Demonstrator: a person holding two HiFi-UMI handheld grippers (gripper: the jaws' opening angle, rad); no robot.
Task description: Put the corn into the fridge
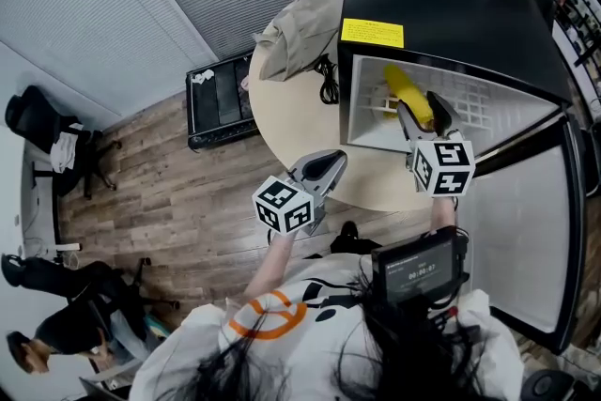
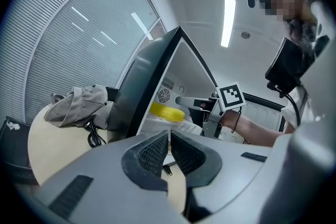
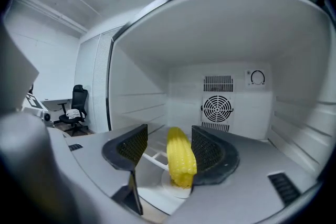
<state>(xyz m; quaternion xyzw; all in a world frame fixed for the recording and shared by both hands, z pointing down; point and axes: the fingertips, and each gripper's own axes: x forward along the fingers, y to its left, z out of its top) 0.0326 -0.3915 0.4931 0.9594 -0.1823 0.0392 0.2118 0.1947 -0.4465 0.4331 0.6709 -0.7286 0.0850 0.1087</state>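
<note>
A yellow corn cob [image 1: 408,92] [image 3: 180,155] lies on the wire shelf inside the black mini fridge [image 1: 451,5], whose door [image 1: 526,230] hangs wide open to the right. My right gripper [image 1: 423,113] [image 3: 169,136] reaches into the fridge, open, with the cob between its jaws. The cob sits close to the right pad and clear of the left one. My left gripper [image 1: 329,162] [image 2: 169,141] is shut and empty, held above the table in front of the fridge. In the left gripper view the corn [image 2: 167,112] and the right gripper [image 2: 191,102] show inside the white interior.
The fridge stands on a round beige table [image 1: 291,122]. A grey garment [image 1: 300,23] and a black cable [image 1: 329,84] lie left of it. A black box [image 1: 218,99] stands on the wooden floor. Another person [image 1: 56,324] sits at the lower left.
</note>
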